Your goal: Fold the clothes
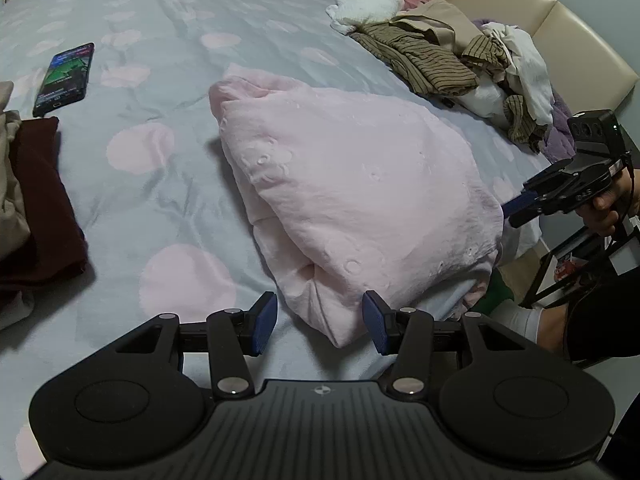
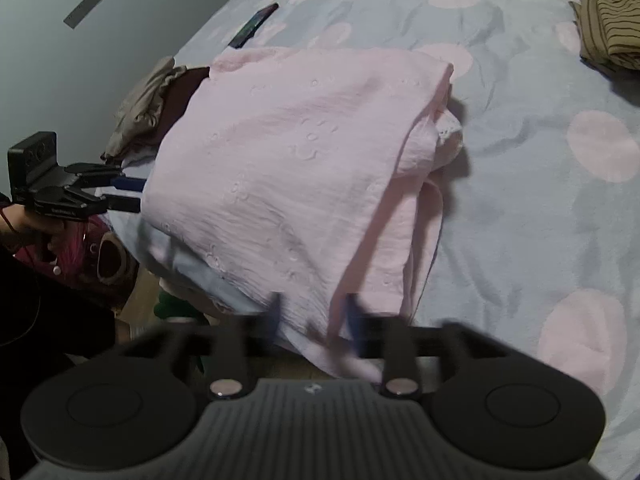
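A pink folded garment (image 1: 352,184) lies in a thick bundle on the pale blue bed sheet (image 1: 168,32). My left gripper (image 1: 320,322) is open, and the garment's near corner lies between its blue pads (image 1: 266,320). In the right wrist view the same garment (image 2: 288,160) fills the middle. My right gripper (image 2: 314,314) is blurred and open, its fingers standing either side of the garment's near edge. The right gripper (image 1: 516,212) shows at the garment's right edge in the left wrist view. The left gripper (image 2: 134,194) shows at its left edge in the right wrist view.
A phone (image 1: 64,78) lies at the far left, beside a folded maroon cloth (image 1: 40,200). A pile of striped brown and white clothes (image 1: 460,60) sits by the beige headboard (image 1: 560,32). The bed's edge runs close by, with a person's socked foot (image 1: 516,316) below it.
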Motion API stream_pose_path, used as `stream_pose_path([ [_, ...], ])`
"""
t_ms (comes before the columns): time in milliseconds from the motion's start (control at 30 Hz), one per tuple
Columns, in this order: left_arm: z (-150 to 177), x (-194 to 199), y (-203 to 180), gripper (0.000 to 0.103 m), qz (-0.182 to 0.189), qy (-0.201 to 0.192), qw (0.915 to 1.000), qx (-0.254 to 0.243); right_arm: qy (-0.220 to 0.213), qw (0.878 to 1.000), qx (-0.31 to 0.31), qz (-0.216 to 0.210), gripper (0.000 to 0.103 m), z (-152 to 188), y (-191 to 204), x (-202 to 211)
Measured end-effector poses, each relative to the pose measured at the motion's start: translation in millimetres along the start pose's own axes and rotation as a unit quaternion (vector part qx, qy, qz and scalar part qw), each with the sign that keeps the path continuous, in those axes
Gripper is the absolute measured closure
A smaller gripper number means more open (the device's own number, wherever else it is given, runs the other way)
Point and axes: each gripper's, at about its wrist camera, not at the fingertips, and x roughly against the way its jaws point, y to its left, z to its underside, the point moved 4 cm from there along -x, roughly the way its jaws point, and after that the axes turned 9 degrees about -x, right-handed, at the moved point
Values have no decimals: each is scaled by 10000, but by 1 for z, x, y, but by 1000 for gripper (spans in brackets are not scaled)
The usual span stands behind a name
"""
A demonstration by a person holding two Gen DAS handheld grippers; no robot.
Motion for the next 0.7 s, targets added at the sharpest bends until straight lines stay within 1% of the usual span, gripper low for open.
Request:
stream_pose_path([
  [100, 0, -4, -2, 58, 116, 15, 9999, -14, 4, 10000, 6, -17, 58, 3, 2, -5],
  [133, 1, -5, -4, 58, 189, 9, 9998, -28, 0, 10000, 7, -41, 60, 3, 3, -7],
  [200, 2, -9, -8, 58, 265, 52, 9996, -106, 49, 10000, 51, -13, 73, 2, 4, -12],
  [233, 3, -12, -11, 58, 285, 116, 9994, -174, 79, 9999, 77, 9, 100, 2, 5, -15],
  [267, 4, -15, -13, 67, 307, 180, 9991, -241, 110, 9999, 104, 31, 102, 2, 6, -18],
  [300, 5, -17, -15, 79, 367, 240, 9986, -279, 160, 9998, 104, 68, 102, 1, 5, -18],
  [333, 6, -18, -15, 98, 419, 289, 9984, -242, 220, 9997, 89, 113, 102, 0, 4, -18],
  [400, 7, -17, -13, 100, 567, 301, 9979, -105, 193, 9998, 72, 58, 102, -3, 3, -11],
  [500, 3, -8, -8, 101, 699, 118, 9975, -5, 19, 9998, 47, -208, 102, -7, 1, 5],
  [600, 1, -6, -7, 101, 730, 104, 9973, -47, 95, 9997, -12, -211, 102, -4, -3, 0],
  [700, 3, -13, -13, 101, 613, 263, 9974, -261, 197, 9996, -77, -180, 102, 0, -6, -7],
])
